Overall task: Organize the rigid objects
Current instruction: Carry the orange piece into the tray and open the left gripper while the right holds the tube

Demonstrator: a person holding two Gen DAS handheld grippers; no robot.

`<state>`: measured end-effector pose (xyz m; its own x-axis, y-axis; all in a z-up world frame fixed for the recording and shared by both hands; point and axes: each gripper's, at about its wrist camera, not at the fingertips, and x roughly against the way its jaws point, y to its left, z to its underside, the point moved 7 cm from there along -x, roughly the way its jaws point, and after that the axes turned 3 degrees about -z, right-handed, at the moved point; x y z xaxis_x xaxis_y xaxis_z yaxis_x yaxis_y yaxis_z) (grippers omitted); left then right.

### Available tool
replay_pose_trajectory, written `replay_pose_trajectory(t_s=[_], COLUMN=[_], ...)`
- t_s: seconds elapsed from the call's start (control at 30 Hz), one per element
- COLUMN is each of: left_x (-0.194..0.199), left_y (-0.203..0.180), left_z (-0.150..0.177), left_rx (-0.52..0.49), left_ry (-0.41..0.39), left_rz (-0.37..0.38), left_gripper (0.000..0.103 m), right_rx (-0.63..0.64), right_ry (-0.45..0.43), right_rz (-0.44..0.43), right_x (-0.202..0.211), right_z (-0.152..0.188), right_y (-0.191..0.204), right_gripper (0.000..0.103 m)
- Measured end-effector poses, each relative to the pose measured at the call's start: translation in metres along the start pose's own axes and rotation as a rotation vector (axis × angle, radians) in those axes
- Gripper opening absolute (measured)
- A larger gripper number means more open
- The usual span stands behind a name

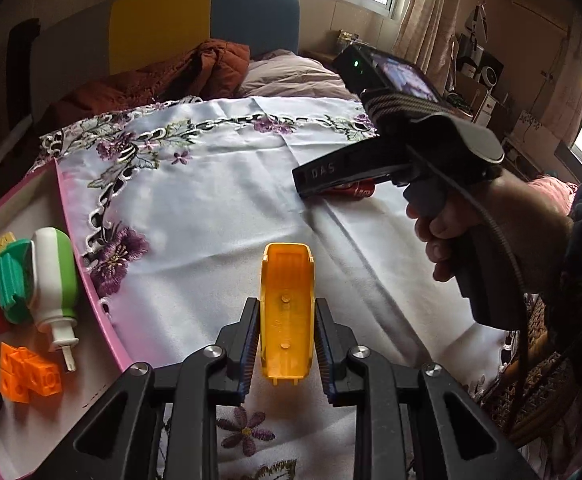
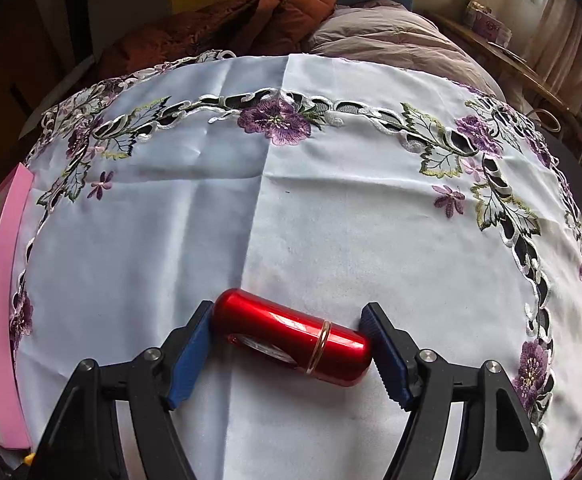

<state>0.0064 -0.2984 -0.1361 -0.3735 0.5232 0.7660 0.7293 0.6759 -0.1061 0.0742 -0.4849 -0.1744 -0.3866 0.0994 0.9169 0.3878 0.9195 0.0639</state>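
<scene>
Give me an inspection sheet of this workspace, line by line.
Surface: white tablecloth with purple embroidered flowers.
Job's things: yellow plastic piece; red cylinder lying on the cloth; pink-rimmed tray at the left.
Clutter: in the tray, green-and-white bottle, orange blocks, green toy.
Grippers: left tongs shut on the yellow piece; right tongs open, bracketing the cylinder's ends.
Cables: one cable running past the right hand.
Surroundings: bed with rust quilt, windows, curtains.
</scene>
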Motion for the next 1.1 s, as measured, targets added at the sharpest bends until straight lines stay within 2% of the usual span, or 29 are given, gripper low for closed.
replay_pose_trajectory(t_s=[0.7, 0.9, 1.1], left_x=[0.054, 0.081, 0.102], left_y=[0.031, 0.08, 0.177], left_z=[-0.012, -0.009, 0.002], left_rx=[0.095, 0.211, 0.417], left_ry=[-0.093, -0.128, -0.153], left_rz=[0.001, -0.03, -0.151], left_gripper=[0.026, 0.026, 0.026], right_rx=[0.024, 0.03, 0.033], right_ry=[-0.014, -0.015, -0.013], right_rz=[0.02, 0.022, 0.024], right_x=[0.0, 0.001, 0.001], right_z=[0.001, 0.001, 0.001], right_y=[0.0, 0.0, 0.0], right_gripper=[0.074, 0.074, 0.074])
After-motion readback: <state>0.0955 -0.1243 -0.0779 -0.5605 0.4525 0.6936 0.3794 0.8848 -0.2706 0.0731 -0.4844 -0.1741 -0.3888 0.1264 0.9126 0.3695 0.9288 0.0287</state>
